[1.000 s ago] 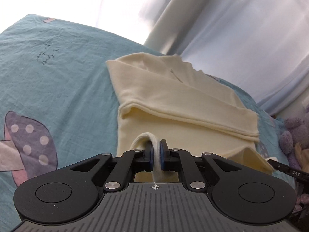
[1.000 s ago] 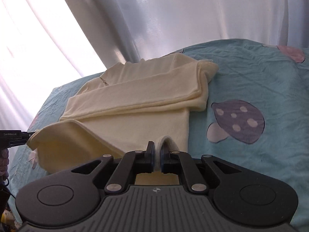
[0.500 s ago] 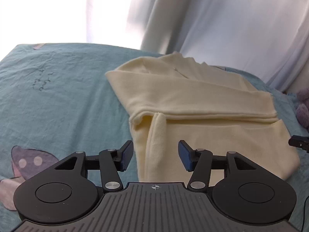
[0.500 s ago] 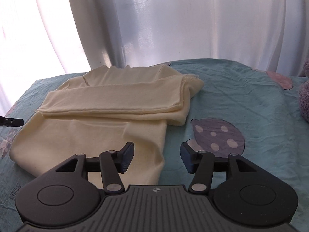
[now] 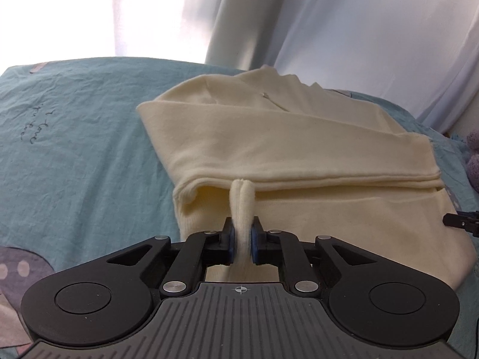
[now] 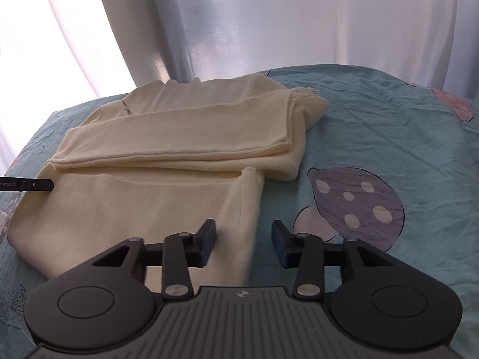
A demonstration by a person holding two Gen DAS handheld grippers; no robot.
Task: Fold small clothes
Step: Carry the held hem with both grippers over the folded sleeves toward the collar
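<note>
Left wrist view: the left gripper point(image 5: 242, 240) pinches a ridge of the cream knit sweater point(image 5: 299, 149), which lies mid-bed on the teal printed bedsheet point(image 5: 74, 149). The right gripper point(image 6: 243, 240) is closing around the opposite hem, seemingly not yet pressing. Next: lift both corners together toward the collar.

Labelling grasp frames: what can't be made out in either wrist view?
- Left wrist: near hem of the cream sweater is hidden behind the left gripper, whose jaws are closing on a pinched fold.
- Right wrist: hem is hidden behind the right gripper, jaws closing, pads clear.
- Purple plush toy: cut by the frame edge.
</note>
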